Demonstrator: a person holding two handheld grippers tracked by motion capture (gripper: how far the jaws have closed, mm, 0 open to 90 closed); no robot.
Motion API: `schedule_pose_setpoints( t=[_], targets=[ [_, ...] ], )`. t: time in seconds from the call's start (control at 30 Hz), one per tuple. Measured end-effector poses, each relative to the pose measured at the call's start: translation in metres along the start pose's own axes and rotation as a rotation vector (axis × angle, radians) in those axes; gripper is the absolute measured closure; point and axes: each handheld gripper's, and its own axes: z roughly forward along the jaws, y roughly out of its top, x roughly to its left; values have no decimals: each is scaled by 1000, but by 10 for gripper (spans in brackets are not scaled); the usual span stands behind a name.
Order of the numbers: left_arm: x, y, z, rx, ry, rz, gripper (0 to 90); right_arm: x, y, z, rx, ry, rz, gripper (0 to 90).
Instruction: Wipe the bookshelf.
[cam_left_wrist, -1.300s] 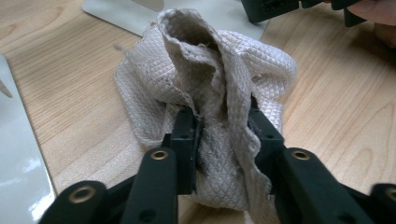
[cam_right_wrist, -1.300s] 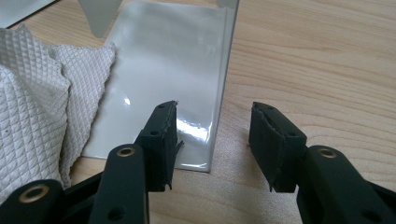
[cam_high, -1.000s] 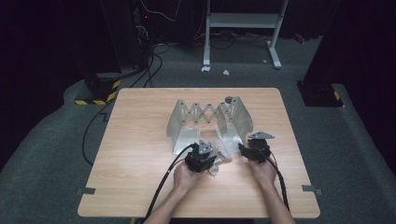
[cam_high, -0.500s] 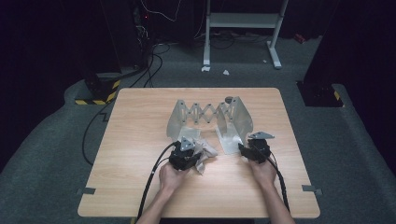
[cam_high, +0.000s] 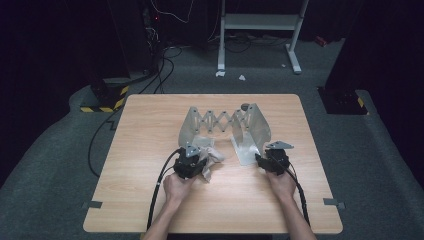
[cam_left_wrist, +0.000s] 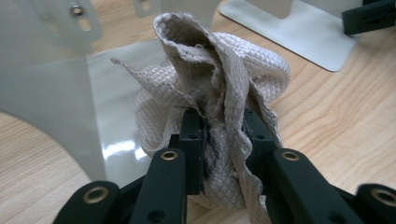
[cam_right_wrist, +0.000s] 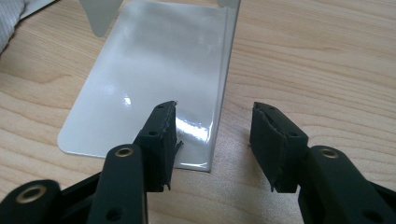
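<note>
An extendable metal rack (cam_high: 222, 121) stands mid-table: two upright end plates joined by scissor links. My left gripper (cam_high: 200, 163) is beside the left end plate (cam_left_wrist: 46, 93), shut on a crumpled grey-beige paper towel (cam_high: 212, 154). In the left gripper view the towel (cam_left_wrist: 219, 74) bulges up from between the left gripper (cam_left_wrist: 224, 126)'s jaws. My right gripper (cam_high: 260, 159) is at the right end plate's flat foot (cam_high: 245, 150). In the right gripper view my right gripper (cam_right_wrist: 217, 140) is open; its jaws have just been closing, with the upright plate's edge (cam_right_wrist: 226, 84) between them, untouched.
The right gripper's jaw (cam_left_wrist: 369, 16) shows at the far edge of the foot plate (cam_left_wrist: 303, 32). Black cables trail off the table's left front. A black and yellow striped base (cam_high: 105, 97) and a white frame (cam_high: 260, 25) stand on the floor beyond the table.
My left gripper has moved left with the paper towel in it, to the left end plate. The right hand has stayed put.
</note>
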Motion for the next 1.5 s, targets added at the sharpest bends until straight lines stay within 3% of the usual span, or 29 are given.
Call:
schedule_pose_setpoints(
  t=[0.3,0.53,1.07,1.27,1.5],
  targets=[
    [5,5,4,21,49,-25,742,1,0,0,-3,8,-7,551],
    [5,16,10,24,49,-46,742,1,0,0,-2,8,-5,551],
    [11,23,31,18,57,-110,741,1,0,0,-2,9,-5,551],
    [9,32,33,24,67,-89,741,1,0,0,-2,11,-7,558],
    [11,36,37,33,68,-94,741,2,-1,-1,-3,19,-13,592]
  ],
)
